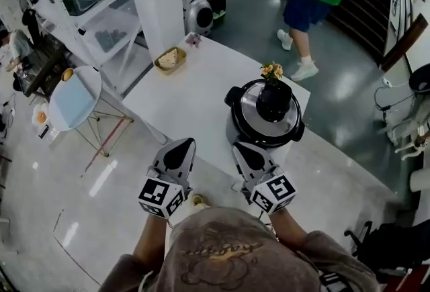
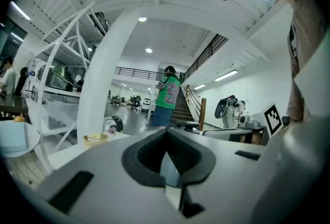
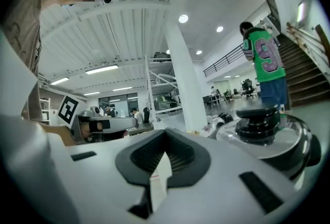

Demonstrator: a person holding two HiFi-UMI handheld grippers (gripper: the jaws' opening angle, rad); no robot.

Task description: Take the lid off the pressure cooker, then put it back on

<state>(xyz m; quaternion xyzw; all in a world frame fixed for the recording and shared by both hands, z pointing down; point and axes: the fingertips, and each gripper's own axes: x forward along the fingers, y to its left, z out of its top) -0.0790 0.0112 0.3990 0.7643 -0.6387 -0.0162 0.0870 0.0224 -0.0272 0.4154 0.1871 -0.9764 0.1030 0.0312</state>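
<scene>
The fingers (image 2: 147, 155) of the left gripper (image 2: 166, 134) are pressed together with nothing between them. Those of the right gripper (image 3: 165, 136) are closed and empty too. Both point level over the near edge of the table (image 1: 201, 92).

The cooker (image 1: 265, 124) stands on the table ahead of the right fingers and a little to their right, near them but not touching. In the right gripper view it fills the right side, so the fingers aim past its left flank rather than at its middle. The left fingers are well apart from it: it lies ahead and far to their right, with the right gripper between.

The lid (image 1: 250, 115) is on the pot and looks seated flat. The black knob (image 1: 274, 101) rises upright from the lid's centre, and in the right gripper view the knob (image 3: 258, 117) sits above the level of the fingertips. It looks round, so it probably offers no long axis to line up with, though the head view is too steep to be sure.

By this layout the right hand is the nearer one. Before any grasp it would need to open its fingers, swing right and lift to bring the knob between them. The left hand would have to cross toward the pot's left side to steady it.
</scene>
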